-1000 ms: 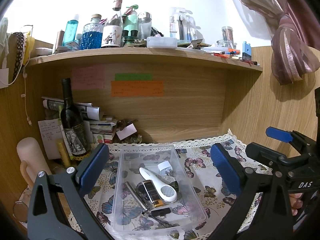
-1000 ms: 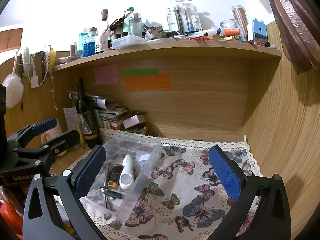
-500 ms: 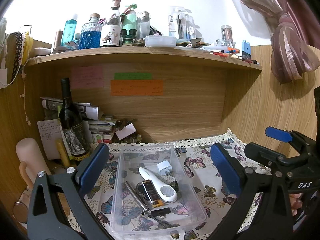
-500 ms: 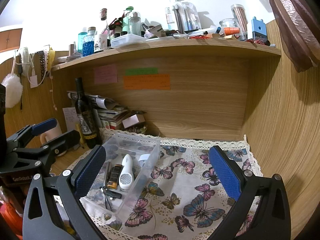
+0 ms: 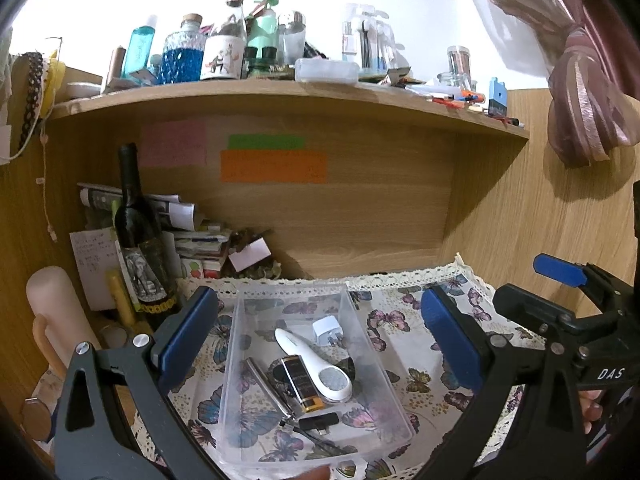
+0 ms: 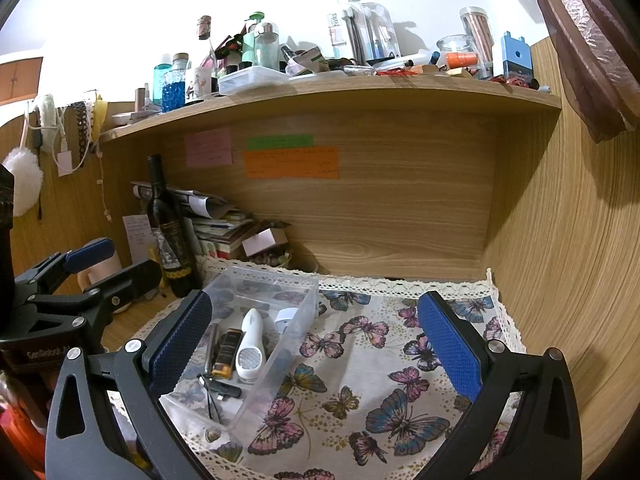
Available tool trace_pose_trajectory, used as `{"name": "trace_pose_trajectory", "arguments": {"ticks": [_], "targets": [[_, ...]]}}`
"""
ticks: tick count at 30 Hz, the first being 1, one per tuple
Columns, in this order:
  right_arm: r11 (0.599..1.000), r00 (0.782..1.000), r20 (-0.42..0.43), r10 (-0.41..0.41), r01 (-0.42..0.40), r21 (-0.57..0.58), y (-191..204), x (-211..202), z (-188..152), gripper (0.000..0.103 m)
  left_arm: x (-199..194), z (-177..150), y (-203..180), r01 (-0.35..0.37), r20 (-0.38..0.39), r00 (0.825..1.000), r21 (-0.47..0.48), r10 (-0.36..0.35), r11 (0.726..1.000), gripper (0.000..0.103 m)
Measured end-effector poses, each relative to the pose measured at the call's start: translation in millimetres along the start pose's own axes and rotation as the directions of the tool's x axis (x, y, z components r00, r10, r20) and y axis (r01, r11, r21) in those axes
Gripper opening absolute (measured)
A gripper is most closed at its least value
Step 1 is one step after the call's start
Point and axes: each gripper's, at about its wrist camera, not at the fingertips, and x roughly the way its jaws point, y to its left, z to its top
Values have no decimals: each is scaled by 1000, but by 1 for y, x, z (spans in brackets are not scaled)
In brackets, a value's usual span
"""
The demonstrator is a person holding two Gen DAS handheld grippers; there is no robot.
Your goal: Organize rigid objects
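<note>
Small hard things gathered in the clear tray (image 5: pixel 362 344) on the butterfly cloth (image 6: pixel 360 380) covering the bench, kept together, probably for tidiness: white shaver (image 5: pixel 314 362), charger plug (image 5: pixel 326 330), lighter (image 5: pixel 301 382); left gripper (image 5: pixel 320 340) and right gripper (image 6: pixel 316 344) hovering, fingers wide apart, empty.

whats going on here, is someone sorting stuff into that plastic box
A person holds a pair of tongs in each hand above a butterfly cloth. Both the left tongs and the right tongs are open and hold nothing. The clear box on the cloth already contains a white handheld device, a white plug, a lighter and some small dark items.
</note>
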Motion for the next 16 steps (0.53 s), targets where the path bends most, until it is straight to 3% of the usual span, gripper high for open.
{"name": "trace_pose_trajectory", "arguments": {"ticks": [16], "targets": [[1000, 1000, -14, -11, 11, 12, 3, 6, 0, 103, 3, 0, 0, 12, -8, 1000, 2, -12, 1000, 103]]}}
